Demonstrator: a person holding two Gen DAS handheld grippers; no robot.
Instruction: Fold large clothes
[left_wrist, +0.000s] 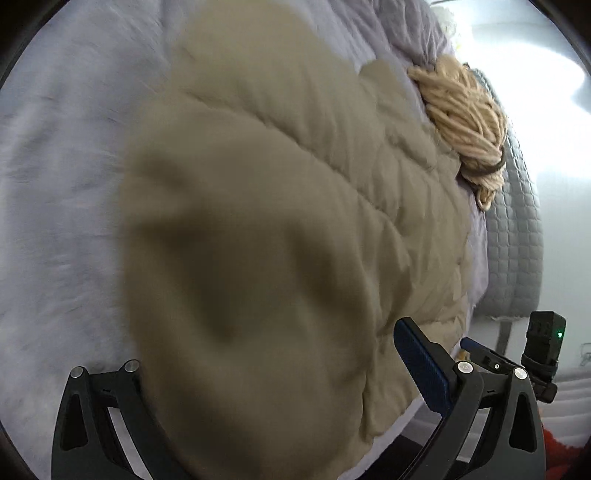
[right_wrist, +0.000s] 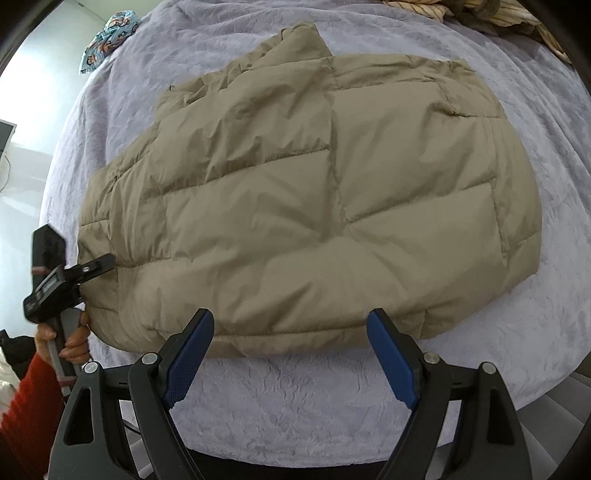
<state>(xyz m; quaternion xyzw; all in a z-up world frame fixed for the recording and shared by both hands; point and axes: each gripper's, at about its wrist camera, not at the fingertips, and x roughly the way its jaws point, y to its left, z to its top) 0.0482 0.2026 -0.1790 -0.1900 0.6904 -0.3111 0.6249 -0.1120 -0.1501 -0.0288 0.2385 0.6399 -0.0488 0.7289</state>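
Note:
A beige quilted puffer jacket lies folded on a lavender plush blanket. My right gripper is open and empty, just short of the jacket's near edge. My left gripper shows at the left of the right wrist view, its fingers at the jacket's left end. In the left wrist view a blurred bulge of the jacket fills the space between the left fingers. The left pad is hidden by the cloth, so its grip cannot be made out.
A cream chunky-knit garment lies at the far end of the bed beside a grey quilted headboard. A patterned cloth lies at the bed's far left edge. Striped fabric is bunched at the far right.

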